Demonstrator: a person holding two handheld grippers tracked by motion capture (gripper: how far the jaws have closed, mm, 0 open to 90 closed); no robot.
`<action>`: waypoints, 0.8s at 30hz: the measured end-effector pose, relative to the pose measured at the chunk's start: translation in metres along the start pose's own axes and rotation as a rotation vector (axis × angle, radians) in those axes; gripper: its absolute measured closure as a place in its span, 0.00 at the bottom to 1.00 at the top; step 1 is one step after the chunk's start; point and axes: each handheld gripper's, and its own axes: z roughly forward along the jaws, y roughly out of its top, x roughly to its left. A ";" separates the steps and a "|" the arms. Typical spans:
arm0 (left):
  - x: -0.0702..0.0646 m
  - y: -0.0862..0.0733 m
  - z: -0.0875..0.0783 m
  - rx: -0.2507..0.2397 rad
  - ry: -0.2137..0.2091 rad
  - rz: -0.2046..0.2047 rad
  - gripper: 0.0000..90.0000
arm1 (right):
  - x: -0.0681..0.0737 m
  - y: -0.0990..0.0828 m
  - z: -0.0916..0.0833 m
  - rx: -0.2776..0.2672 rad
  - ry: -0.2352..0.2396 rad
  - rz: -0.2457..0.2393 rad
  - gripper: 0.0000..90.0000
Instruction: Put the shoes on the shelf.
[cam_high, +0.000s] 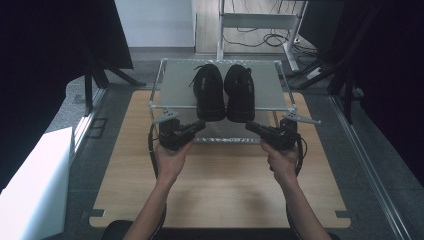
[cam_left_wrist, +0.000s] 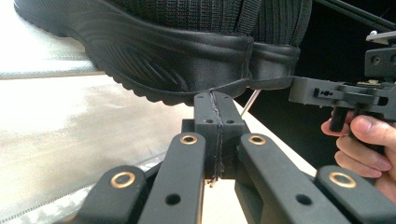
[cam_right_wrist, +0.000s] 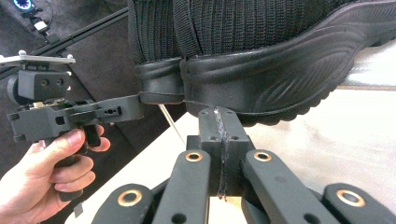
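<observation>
Two black knit shoes stand side by side on the top shelf (cam_high: 175, 90) of a small metal rack, heels toward me: the left shoe (cam_high: 207, 92) and the right shoe (cam_high: 240, 92). My left gripper (cam_high: 200, 124) is shut, its tip just under the left shoe's heel (cam_left_wrist: 187, 60). In the left gripper view its closed jaws meet at the left gripper's tip (cam_left_wrist: 215, 100), right at the sole's edge. My right gripper (cam_high: 248, 125) is shut too, its tip (cam_right_wrist: 217, 116) just below the right shoe's heel (cam_right_wrist: 271, 70). Whether either tip touches the sole I cannot tell. Nothing is held.
The rack stands at the far end of a wooden board (cam_high: 220, 185) and has a lower shelf. A white box (cam_high: 35, 185) lies off the board at the left. Dark panels flank both sides. Each gripper view shows the other gripper (cam_left_wrist: 327, 91) (cam_right_wrist: 84, 114) in a person's hand.
</observation>
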 end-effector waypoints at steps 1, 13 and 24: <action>0.000 0.001 0.001 0.004 0.004 0.003 1.00 | -0.001 0.000 0.000 0.000 -0.003 0.003 1.00; 0.008 0.013 0.013 0.013 0.030 -0.022 1.00 | -0.010 0.006 0.012 -0.009 -0.030 0.028 1.00; 0.018 0.022 0.027 0.023 0.057 -0.042 1.00 | -0.023 0.011 0.026 -0.026 -0.051 0.061 1.00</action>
